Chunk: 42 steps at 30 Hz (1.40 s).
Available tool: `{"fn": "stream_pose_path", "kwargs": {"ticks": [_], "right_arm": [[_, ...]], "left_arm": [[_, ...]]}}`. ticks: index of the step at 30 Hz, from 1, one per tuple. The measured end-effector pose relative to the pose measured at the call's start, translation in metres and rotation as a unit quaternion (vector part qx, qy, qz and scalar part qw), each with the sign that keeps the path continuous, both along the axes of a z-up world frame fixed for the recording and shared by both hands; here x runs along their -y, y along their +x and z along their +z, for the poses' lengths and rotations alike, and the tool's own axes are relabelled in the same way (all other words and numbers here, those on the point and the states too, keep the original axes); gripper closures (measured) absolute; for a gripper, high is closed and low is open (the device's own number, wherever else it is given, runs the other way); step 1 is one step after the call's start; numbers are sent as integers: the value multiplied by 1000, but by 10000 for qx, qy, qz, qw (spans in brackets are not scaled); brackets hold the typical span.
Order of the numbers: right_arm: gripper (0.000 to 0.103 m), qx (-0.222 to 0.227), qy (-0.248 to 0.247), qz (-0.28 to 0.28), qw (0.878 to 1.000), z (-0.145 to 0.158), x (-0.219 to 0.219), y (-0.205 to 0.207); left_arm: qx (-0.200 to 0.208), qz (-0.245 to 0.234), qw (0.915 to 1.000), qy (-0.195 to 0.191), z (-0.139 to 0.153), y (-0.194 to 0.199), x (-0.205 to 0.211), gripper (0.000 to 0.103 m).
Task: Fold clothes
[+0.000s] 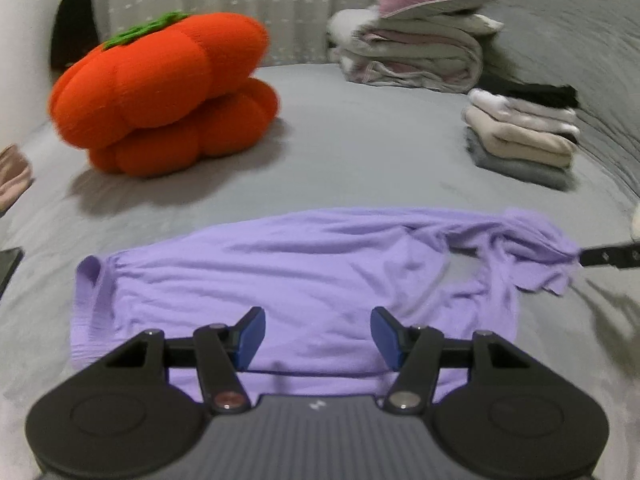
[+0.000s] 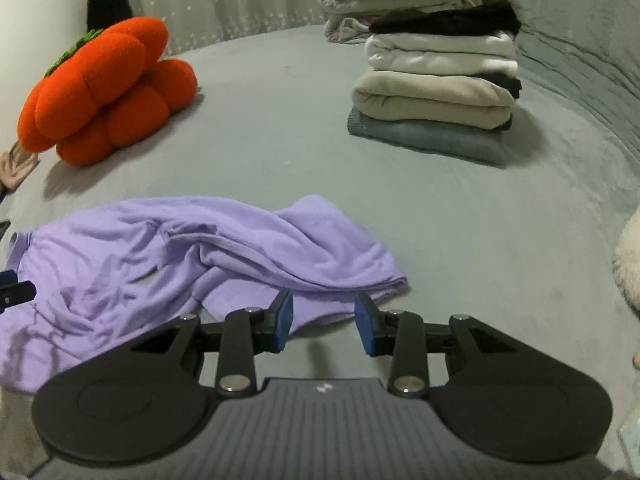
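Note:
A lilac garment (image 1: 288,280) lies spread across the grey bed (image 1: 360,152), flat on its left and bunched up at its right end. My left gripper (image 1: 318,316) hovers open over the garment's near edge, blue pads apart, with only cloth showing below the gap. In the right wrist view the same lilac garment (image 2: 168,264) is rumpled, with a folded flap at its right end. My right gripper (image 2: 323,308) is open at that flap's near edge and holds nothing. One of its black fingers (image 1: 608,258) shows beside the bunched end in the left wrist view.
Two stacked orange plush cushions (image 1: 160,92) sit at the back left. A pile of folded clothes (image 2: 436,84) stands at the back right, with folded blankets and a pink pillow (image 1: 412,52) behind it. A dark flat object (image 1: 8,264) lies at the left edge, something white and fluffy (image 2: 628,260) at the right.

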State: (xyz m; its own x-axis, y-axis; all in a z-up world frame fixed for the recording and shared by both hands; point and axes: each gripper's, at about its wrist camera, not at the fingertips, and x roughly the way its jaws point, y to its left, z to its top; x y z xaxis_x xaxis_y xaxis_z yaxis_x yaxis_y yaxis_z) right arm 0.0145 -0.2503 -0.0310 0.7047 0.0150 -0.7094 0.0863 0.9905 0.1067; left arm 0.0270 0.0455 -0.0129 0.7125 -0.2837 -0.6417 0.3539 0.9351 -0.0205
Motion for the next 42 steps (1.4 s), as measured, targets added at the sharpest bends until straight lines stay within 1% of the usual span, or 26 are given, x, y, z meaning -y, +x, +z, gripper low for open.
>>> {"fn": "stream_pose_path", "kwargs": {"ticks": [2, 4, 6, 9, 13, 14, 16, 17, 18, 20, 21, 22, 23, 25, 28, 30, 36, 42], "right_arm": [[65, -6, -84, 131, 9999, -1, 3, -1], [65, -65, -35, 210, 9998, -3, 7, 0], [65, -193, 328, 230, 9990, -8, 13, 0], [65, -424, 990, 350, 9936, -17, 17, 1], [65, -529, 1388, 388, 9881, -29, 14, 5], [65, -522, 1447, 374, 9874, -31, 13, 6], [68, -421, 1462, 287, 9879, -34, 11, 10], [74, -371, 1455, 245, 9884, -35, 10, 12], [85, -321, 1430, 206, 9890, -36, 10, 13], [100, -218, 1393, 127, 9899, -37, 10, 15], [100, -163, 1374, 79, 9903, -37, 12, 15], [100, -109, 1328, 26, 9911, -35, 13, 13], [100, -47, 1253, -20, 9921, -33, 14, 11], [100, 128, 996, -103, 9949, -26, 17, 5], [101, 383, 614, -308, 9969, -15, 29, -7], [101, 495, 454, -475, 9966, -9, 40, -14], [101, 698, 270, -1049, 9917, 1, 79, -36], [101, 910, 67, -1517, 9842, 10, 115, -50]], "left_arm": [[28, -244, 9997, -9, -2, -6, 10, 44], [56, -488, 9988, -19, -4, -11, 21, 44], [84, -732, 9973, -28, -5, -17, 31, 44], [158, -1104, 9938, 31, -9, -27, 44, 44], [253, -1573, 9871, 132, -15, -41, 59, 45], [257, -1645, 9859, 161, -17, -43, 60, 46], [230, -1712, 9847, 248, -23, -46, 62, 49], [194, -1707, 9847, 304, -27, -46, 63, 54], [150, -1683, 9849, 369, -31, -46, 64, 57], [107, -1626, 9855, 482, -38, -46, 65, 70], [124, -1610, 9855, 526, -40, -47, 64, 73], [158, -1604, 9854, 554, -40, -48, 63, 79], [192, -1598, 9852, 583, -40, -49, 62, 89], [251, -1591, 9851, 600, -39, -51, 59, 98], [337, -1594, 9856, 450, -33, -54, 52, 99], [400, -1617, 9853, 391, -29, -57, 50, 99], [555, -1807, 9813, 354, -21, -69, 44, 99], [694, -1858, 9798, 252, -14, -73, 34, 99]]}}
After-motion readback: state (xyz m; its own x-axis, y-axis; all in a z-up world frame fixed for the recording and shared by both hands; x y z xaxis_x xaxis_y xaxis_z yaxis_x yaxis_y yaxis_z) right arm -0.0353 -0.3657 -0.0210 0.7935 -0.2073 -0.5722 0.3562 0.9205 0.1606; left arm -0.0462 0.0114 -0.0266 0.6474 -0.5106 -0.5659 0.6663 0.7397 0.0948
